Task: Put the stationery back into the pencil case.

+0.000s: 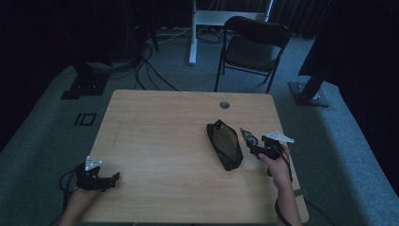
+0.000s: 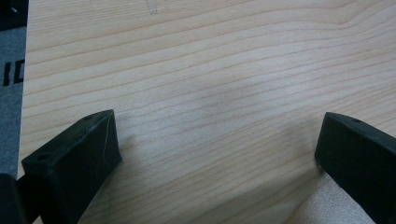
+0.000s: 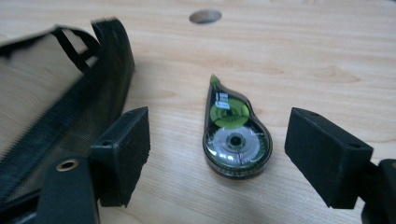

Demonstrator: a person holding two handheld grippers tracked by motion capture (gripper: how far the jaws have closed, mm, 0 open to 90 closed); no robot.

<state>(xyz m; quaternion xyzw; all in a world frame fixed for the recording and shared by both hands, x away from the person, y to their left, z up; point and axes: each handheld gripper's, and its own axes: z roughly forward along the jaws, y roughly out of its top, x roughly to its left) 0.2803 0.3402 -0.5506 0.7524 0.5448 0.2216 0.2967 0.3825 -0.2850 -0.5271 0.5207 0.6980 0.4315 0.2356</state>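
The correction tape (image 3: 236,140) lies flat on the table (image 1: 160,141), just right of the mesh pouch (image 1: 225,144) and apart from it, at the right-hand side of the top. It is a teardrop-shaped dispenser with a clear, dark-tinted shell, a green wheel toward its pointed tip and a larger grey spool in its round end; the tip points away from the person, toward the round cable hole (image 3: 205,16) in the table.

The right gripper (image 3: 217,149) sits low over it with the 2 jaws spread wide, 1 on each side of the round end, and neither pad touching the shell. So the pick-up looks lined up but not made: the jaws have to close on the dispenser and lift it, and, judging by the pouch lying right beside it, putting the tape inside seems the likely aim. Whether the pouch's opening is unzipped I cannot tell; its black mesh side and a strap loop show in the right gripper view.

The left gripper (image 1: 96,179) rests at the near left corner of the table, well apart from both things, its jaws also wide with bare wood between them.

Beyond the table stand a folding chair (image 1: 254,47) and grey carpet.
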